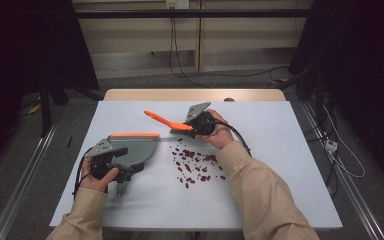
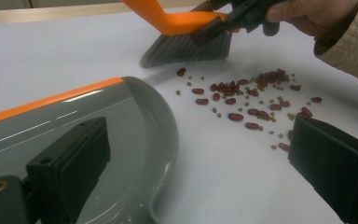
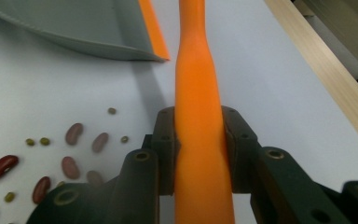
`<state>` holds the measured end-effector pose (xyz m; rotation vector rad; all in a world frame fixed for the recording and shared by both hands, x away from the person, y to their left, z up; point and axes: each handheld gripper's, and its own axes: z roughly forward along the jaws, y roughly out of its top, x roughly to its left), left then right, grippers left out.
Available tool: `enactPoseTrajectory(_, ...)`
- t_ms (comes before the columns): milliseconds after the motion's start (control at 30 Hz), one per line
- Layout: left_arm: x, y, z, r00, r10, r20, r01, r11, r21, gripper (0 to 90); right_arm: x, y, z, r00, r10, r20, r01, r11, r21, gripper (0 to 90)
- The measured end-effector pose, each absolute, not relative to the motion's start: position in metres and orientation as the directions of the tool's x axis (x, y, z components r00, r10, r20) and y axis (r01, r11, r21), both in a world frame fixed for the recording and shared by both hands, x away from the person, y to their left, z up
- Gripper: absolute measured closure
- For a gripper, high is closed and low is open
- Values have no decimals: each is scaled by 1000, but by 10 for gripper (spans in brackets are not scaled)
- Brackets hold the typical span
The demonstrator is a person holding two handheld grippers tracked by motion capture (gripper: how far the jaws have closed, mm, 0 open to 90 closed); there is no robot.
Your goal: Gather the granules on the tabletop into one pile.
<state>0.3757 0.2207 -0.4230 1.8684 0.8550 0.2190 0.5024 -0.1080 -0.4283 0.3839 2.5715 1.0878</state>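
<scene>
Worktop (image 1: 280, 200): white sheet. I see both grippers over it, the left one near my side, the right one farther out.
Dustpan (image 1: 135, 147): grey, orange front lip, flat on the worktop. In the left gripper view one pad lies over its inner floor and the other stands clear over the bare worktop. I judge it light, stiff and slick; best taken at the rear handle.
Left gripper (image 1: 115, 172): sits at the dustpan's rear end. Jaws stand wide in its own view. I cannot tell whether it actually bears on the pan.
Right gripper (image 1: 197, 124): clamped on the brush handle, pads pressed to both sides of the orange stem in its own view.
Brush (image 1: 167, 121): orange handle runs straight ahead between the right gripper's jaws. Grey bristles (image 2: 186, 49) hang below, tips on the worktop. I judge the handle rigid and smooth, so it could twist in the pads; bristles soft and springy.
Beans (image 1: 195, 162): red kidney beans with small green ones, scattered loose just below and beside the right gripper, between the bristles and the dustpan lip. Hard, light, prone to roll; I would sweep with short, low strokes towards the lip.
</scene>
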Motion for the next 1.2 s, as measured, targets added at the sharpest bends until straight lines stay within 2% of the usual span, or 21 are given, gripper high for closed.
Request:
enactPoseTrajectory(333, 376, 223, -422, 728, 648, -224, 461, -220, 860, 54, 477, -104, -425, -959, 218, -180, 29, 707, 707, 706)
enactPoseTrajectory(700, 375, 219, -423, 733, 643, -221, 458, -227, 859, 54, 445, -124, -422, -977, 144, -155, -7, 712, 702, 705)
enactPoseTrajectory(933, 375, 219, -422, 733, 643, -221, 459, -228, 859, 54, 437, -133, -413, -973, 169, -156, 6, 696, 718, 706)
enactPoseTrajectory(1200, 376, 219, -423, 735, 641, -223, 459, -228, 859, 54, 458, -130, -408, -954, 240, -178, 28, 666, 745, 706)
